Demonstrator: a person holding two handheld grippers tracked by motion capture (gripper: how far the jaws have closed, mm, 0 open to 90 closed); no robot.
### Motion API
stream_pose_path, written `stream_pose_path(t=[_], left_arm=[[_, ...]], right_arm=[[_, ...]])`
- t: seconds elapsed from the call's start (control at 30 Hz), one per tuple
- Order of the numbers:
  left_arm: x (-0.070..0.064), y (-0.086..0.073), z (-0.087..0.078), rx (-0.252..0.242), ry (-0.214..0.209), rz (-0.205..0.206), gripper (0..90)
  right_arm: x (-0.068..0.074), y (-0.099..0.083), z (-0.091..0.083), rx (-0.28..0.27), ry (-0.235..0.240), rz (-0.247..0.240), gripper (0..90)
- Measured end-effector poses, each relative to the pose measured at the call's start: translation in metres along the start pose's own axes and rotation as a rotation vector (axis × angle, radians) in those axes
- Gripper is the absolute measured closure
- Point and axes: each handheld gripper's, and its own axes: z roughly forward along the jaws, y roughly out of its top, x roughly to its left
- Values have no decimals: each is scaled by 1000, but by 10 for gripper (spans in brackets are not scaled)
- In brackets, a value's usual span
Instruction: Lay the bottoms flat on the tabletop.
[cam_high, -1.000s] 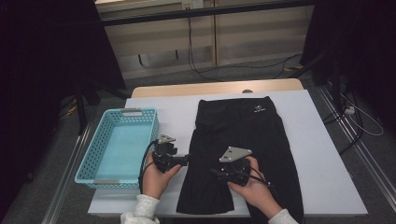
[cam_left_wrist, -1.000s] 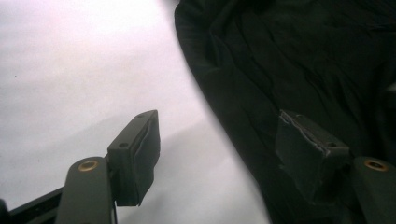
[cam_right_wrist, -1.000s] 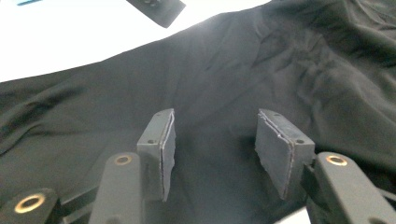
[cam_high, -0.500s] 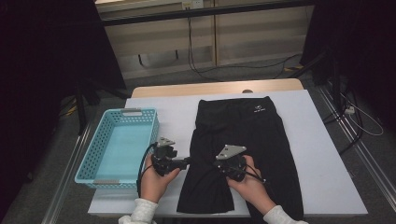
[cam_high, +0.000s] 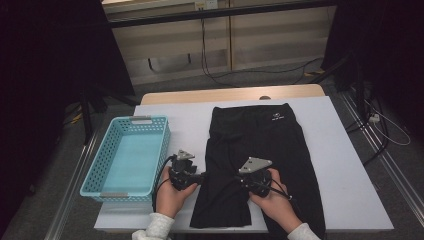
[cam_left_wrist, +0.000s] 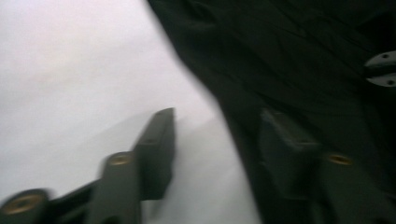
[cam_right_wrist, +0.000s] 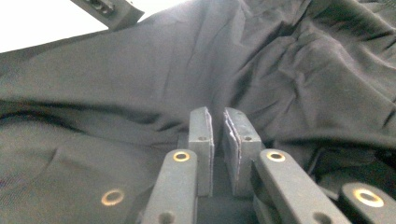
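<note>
Item under handling: black shorts (cam_high: 265, 160), laid flat on the white counter (cam_high: 345, 165). The fabric is plain black and matte, with a small white logo near the waistband. Creases and soft folds show across the cloth in the right gripper view (cam_right_wrist: 289, 79).

Orientation: the long axis runs from the person's side toward the far edge of the counter. The waistband lies at the far end, well beyond both tongs; the leg hems lie at the near end, beside the hands.

Left tongs (cam_high: 200, 176): at the left edge of the left leg. In the left gripper view (cam_left_wrist: 219, 140) the jaws stand wide apart, one over bare counter (cam_left_wrist: 70, 70), the other over the black cloth (cam_left_wrist: 299, 60), with the garment's edge between them. The view is blurred; contact with the cloth cannot be confirmed.

Right tongs (cam_high: 239, 181): over the garment between the two legs. In the right gripper view (cam_right_wrist: 217, 126) the jaws stand nearly together with a narrow gap. Whether cloth is pinched between them cannot be told.

A light blue basket (cam_high: 102, 165) sits to the left of the left tongs, apart from the shorts.
</note>
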Motion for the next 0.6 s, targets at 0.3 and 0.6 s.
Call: stream_pose_path(t=[0.3,0.6], left_arm=[[-6,1,3,16,-22,-24,727],[-8,1,5,20,-51,-58,893]], right_arm=[[2,0,0,0,-2,-5,830],[2,-1,0,-3,0,0,826]])
